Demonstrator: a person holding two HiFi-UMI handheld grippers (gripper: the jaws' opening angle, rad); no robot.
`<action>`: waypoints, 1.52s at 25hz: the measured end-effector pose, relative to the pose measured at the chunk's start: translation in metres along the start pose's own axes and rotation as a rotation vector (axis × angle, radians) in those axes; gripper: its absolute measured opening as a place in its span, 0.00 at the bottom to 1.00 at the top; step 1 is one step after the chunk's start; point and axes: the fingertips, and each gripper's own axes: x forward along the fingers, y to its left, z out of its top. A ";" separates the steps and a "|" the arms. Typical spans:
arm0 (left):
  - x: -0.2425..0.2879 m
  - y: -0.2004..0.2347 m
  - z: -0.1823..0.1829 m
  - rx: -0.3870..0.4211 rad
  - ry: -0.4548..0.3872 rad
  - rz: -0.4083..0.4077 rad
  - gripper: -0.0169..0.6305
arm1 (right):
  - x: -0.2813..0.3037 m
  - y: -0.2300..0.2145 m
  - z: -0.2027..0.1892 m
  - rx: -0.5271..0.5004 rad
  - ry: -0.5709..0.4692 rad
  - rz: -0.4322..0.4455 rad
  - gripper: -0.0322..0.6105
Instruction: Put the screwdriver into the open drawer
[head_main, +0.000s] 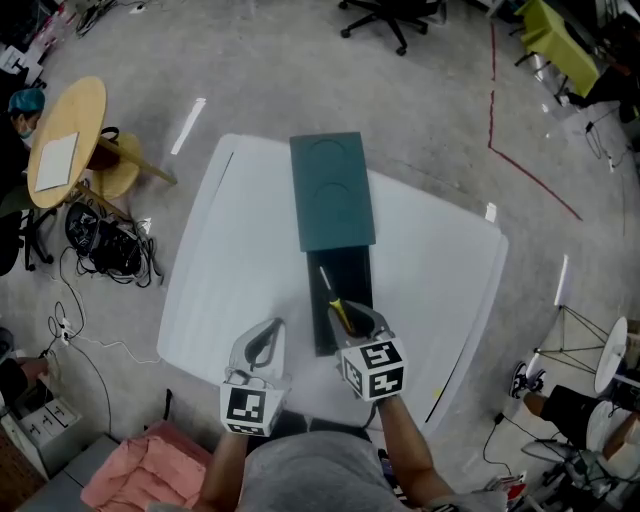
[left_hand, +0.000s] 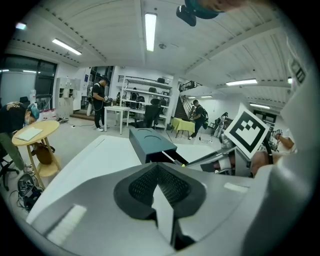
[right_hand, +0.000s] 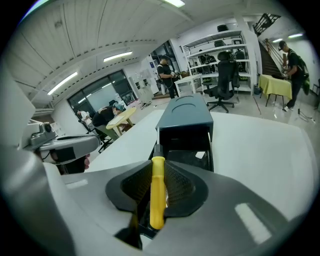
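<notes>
Got the yellow-handled screwdriver (right_hand: 157, 192) pinched by its handle in the right gripper (head_main: 352, 318), jaws half-closed on it, just above the open drawer (head_main: 354, 268), with the left gripper (left_hand: 159, 187) closed and empty alongside. Probably clips the drawer's front edge or lands on the table (head_main: 230, 270) if released early.

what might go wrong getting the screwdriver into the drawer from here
The right tongs grip the screwdriver by its yellow handle only, shaft aimed at the cabinet: the tip may strike the cabinet front. The open drawer is narrow, so a skewed release might land it on the rim. The left tongs, close beside, might nudge the drawer.
</notes>
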 end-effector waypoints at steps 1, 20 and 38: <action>0.003 0.001 -0.002 -0.003 0.005 -0.002 0.04 | 0.003 -0.002 -0.002 0.005 0.007 0.001 0.17; 0.026 0.023 -0.032 -0.052 0.081 -0.008 0.04 | 0.052 -0.006 -0.022 0.044 0.103 0.008 0.17; 0.038 0.033 -0.038 -0.066 0.099 -0.026 0.04 | 0.067 -0.011 -0.026 0.051 0.137 -0.002 0.18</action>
